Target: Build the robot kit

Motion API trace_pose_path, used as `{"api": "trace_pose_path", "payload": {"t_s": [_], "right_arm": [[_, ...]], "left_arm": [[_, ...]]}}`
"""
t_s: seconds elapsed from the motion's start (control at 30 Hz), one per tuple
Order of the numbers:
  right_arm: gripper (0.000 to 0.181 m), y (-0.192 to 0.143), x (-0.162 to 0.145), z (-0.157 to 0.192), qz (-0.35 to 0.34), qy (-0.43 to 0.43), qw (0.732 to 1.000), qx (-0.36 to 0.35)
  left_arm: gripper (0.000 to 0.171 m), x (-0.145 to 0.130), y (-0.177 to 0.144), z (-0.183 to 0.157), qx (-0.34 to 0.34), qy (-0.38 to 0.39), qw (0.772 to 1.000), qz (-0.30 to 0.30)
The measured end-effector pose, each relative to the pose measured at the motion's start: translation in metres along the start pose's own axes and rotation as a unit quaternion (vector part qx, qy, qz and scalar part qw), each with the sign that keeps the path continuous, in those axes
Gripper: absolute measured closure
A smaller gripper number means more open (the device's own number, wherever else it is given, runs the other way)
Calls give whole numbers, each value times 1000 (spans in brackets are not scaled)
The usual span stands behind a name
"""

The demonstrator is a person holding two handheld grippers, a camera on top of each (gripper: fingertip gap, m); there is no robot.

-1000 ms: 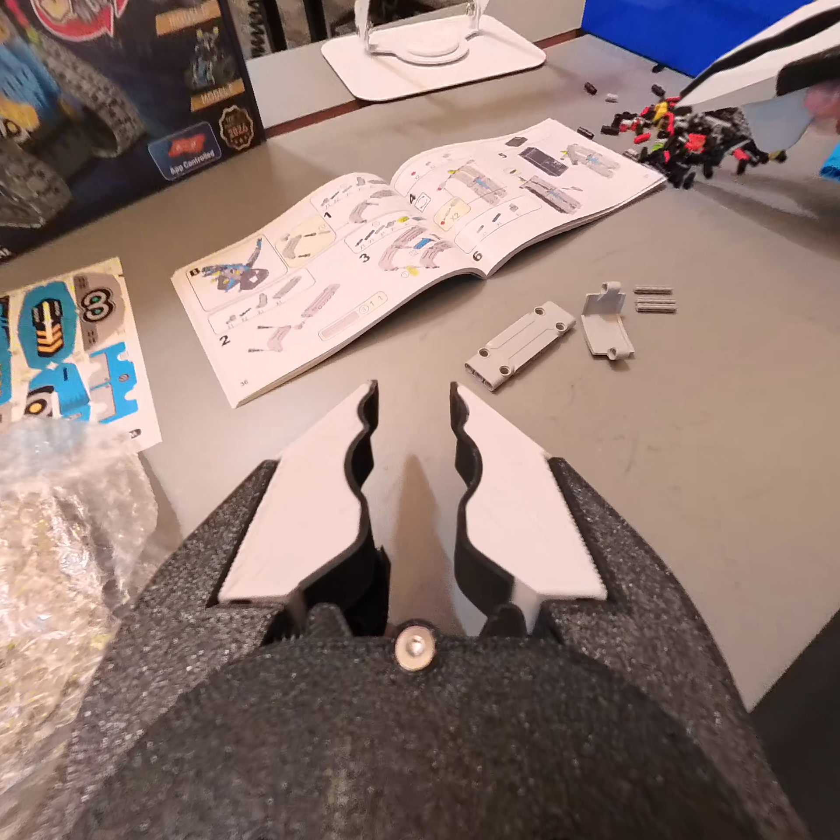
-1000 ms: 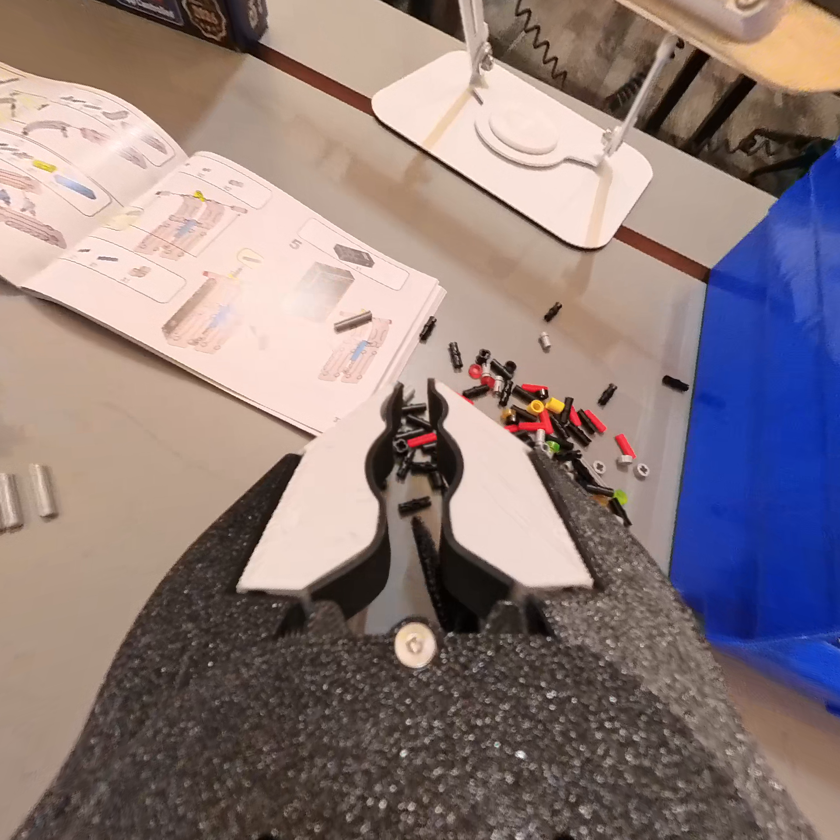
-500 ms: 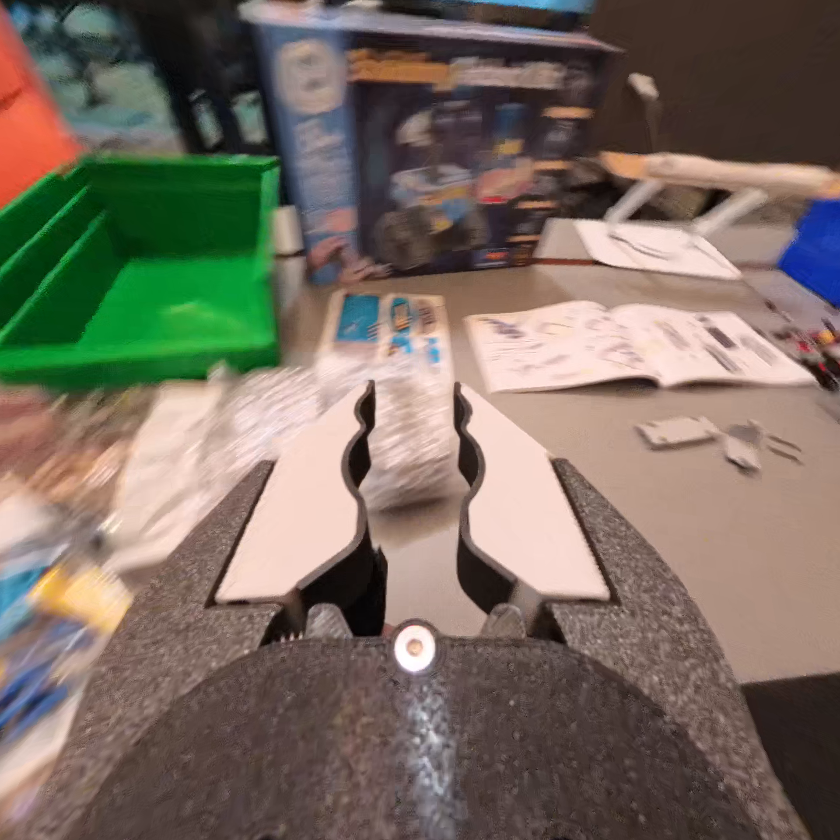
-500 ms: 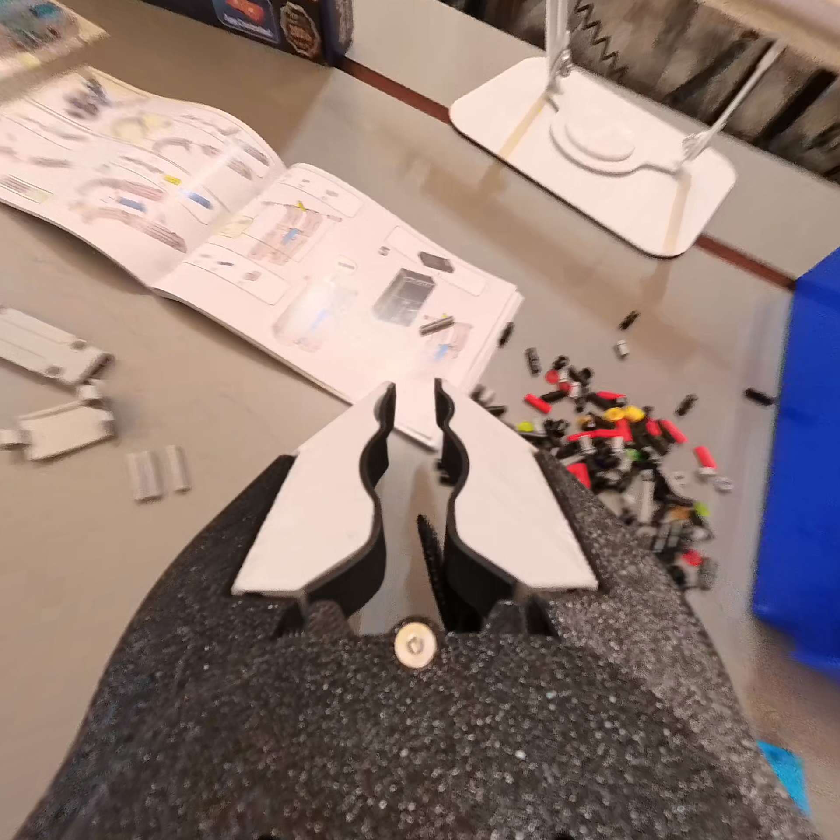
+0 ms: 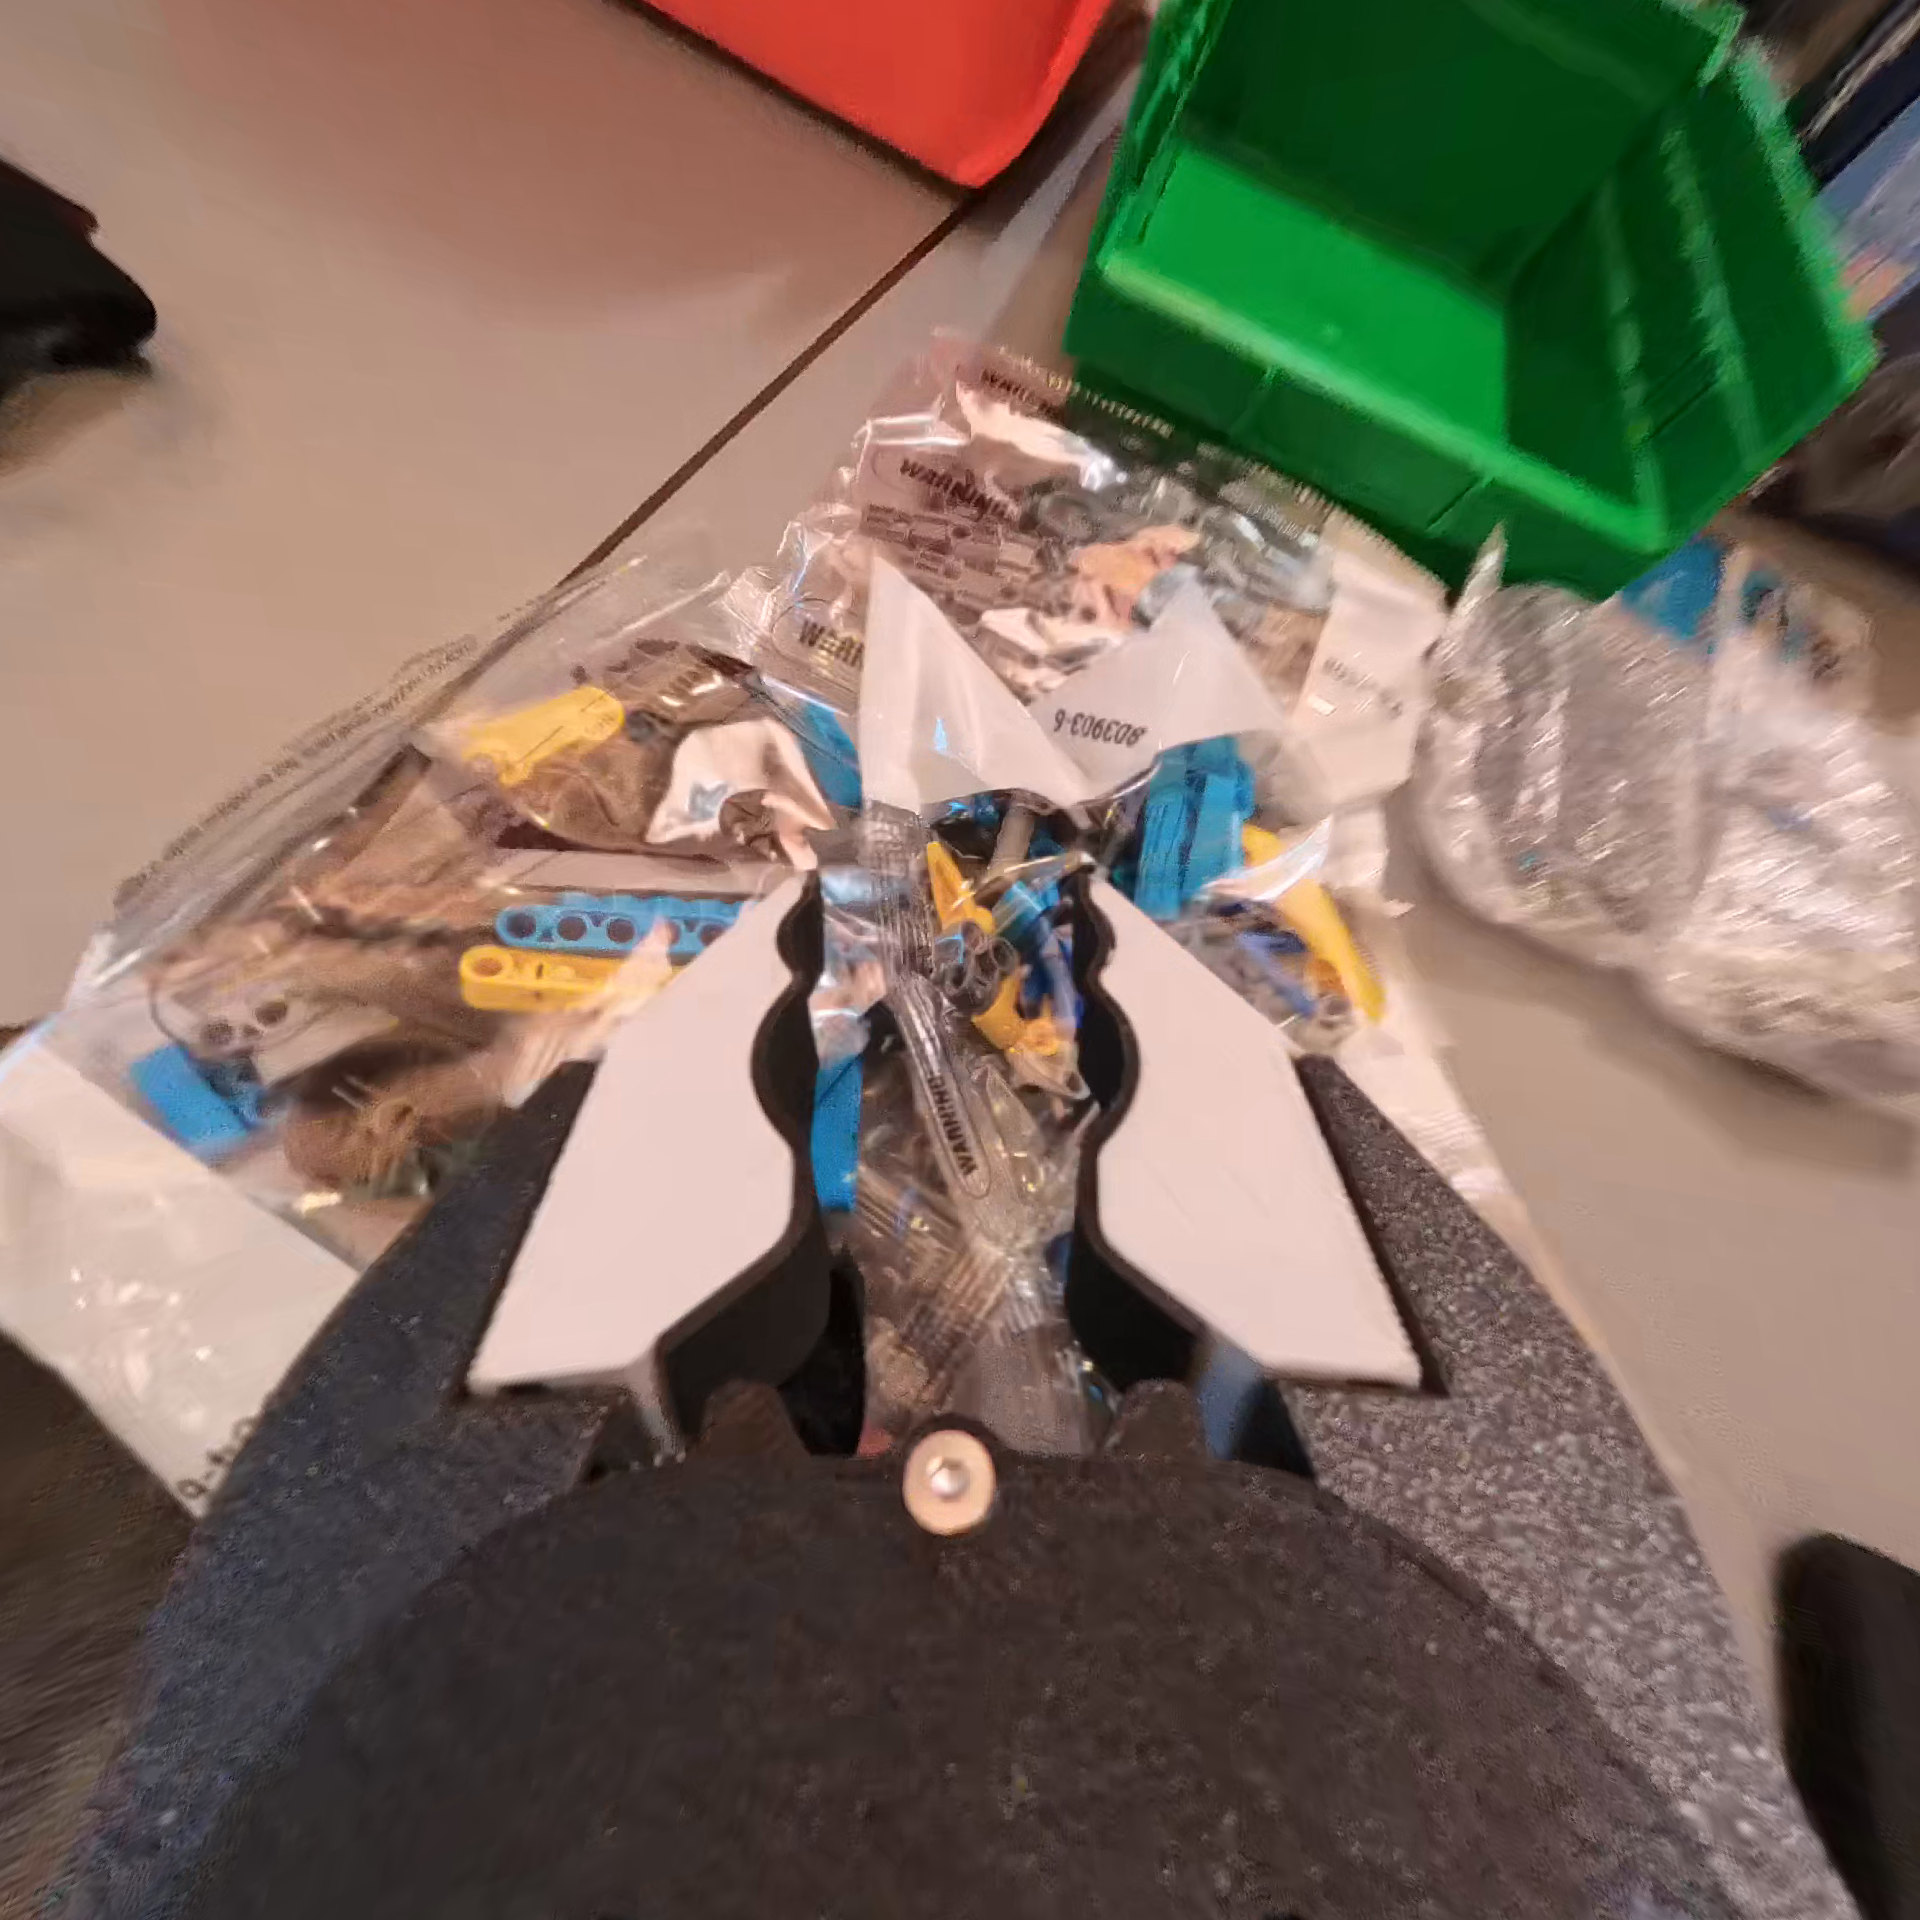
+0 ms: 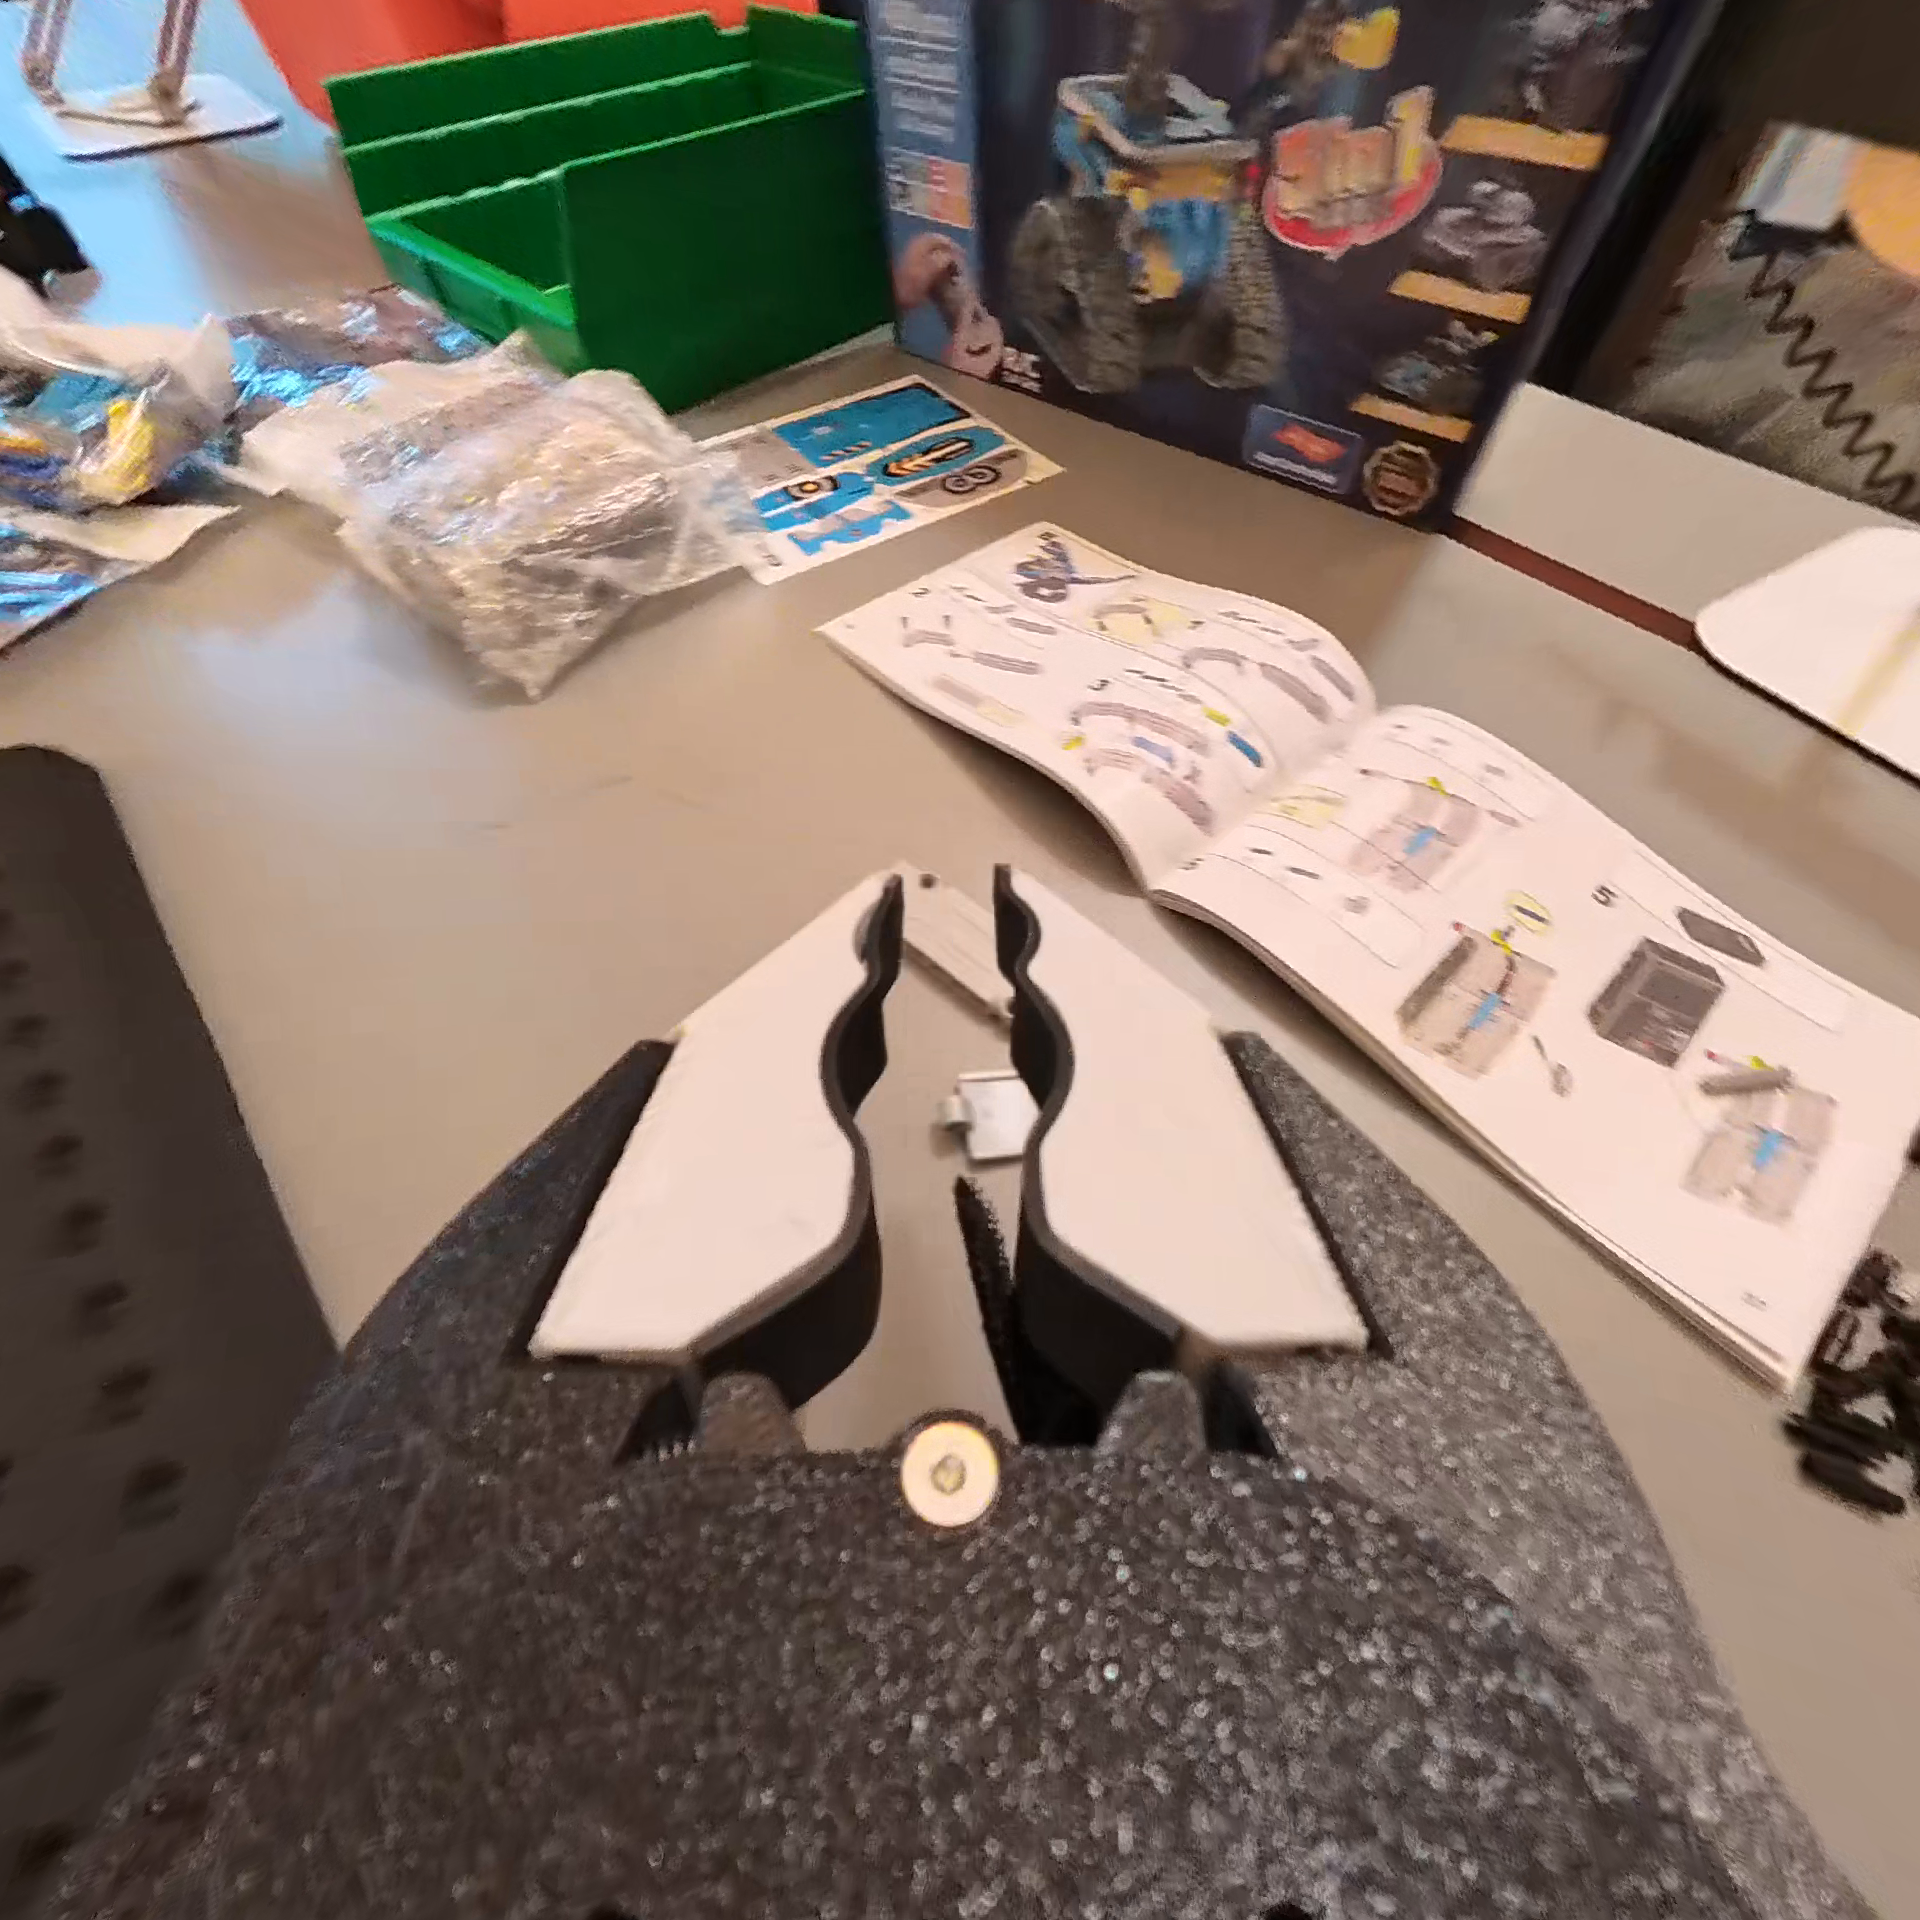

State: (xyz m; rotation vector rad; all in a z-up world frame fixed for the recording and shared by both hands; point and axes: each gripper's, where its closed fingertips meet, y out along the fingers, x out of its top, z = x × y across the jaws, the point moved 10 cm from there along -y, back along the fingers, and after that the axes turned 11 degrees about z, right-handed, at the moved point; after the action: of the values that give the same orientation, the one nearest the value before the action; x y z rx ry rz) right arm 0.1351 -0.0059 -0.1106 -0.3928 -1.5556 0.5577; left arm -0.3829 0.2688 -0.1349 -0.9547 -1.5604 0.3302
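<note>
The green bin is smeared by motion blur. The right finger hides part of a small grey piece. The frame edge cuts the black pins.

Crinkled glossy clear plastic bags; matt paper booklet; smooth green plastic bin

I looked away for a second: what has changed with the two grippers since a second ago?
The left gripper swung left from the open booklet to the clear bags of parts; its open jaws now straddle bag plastic without closing. The right gripper pulled back from the small pins to over the grey parts, opening slightly. Neither took hold of anything. The table items stayed put.
</note>
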Motion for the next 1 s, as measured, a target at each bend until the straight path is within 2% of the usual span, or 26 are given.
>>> {"api": "trace_pose_path", "payload": {"t_s": [0.07,0.17,0.23,0.4,0.53,0.67,0.8,1.0], "right_arm": [[165,4,-1,8,3,-21,1000,10],[165,5,-3,11,4,-29,999,19],[165,4,-3,9,-1,-22,999,26],[166,4,-3,5,-6,-3,999,44],[166,7,-5,7,-2,-1,999,54],[166,9,-7,8,4,-10,999,48],[166,9,-7,8,6,-9,999,48],[166,10,-8,8,8,-11,999,47]], "left_arm": [[139,0,5,-5,19,34,999,11],[165,4,-1,-16,-2,55,998,-8],[170,8,-9,-21,-7,73,996,-45],[171,17,-34,-31,-32,130,984,-117],[171,19,-52,-39,-111,142,972,-152],[171,17,-56,-54,-182,149,959,-159],[171,15,-53,-62,-156,165,961,-156],[171,16,-54,-38,-83,148,974,-150]]}}
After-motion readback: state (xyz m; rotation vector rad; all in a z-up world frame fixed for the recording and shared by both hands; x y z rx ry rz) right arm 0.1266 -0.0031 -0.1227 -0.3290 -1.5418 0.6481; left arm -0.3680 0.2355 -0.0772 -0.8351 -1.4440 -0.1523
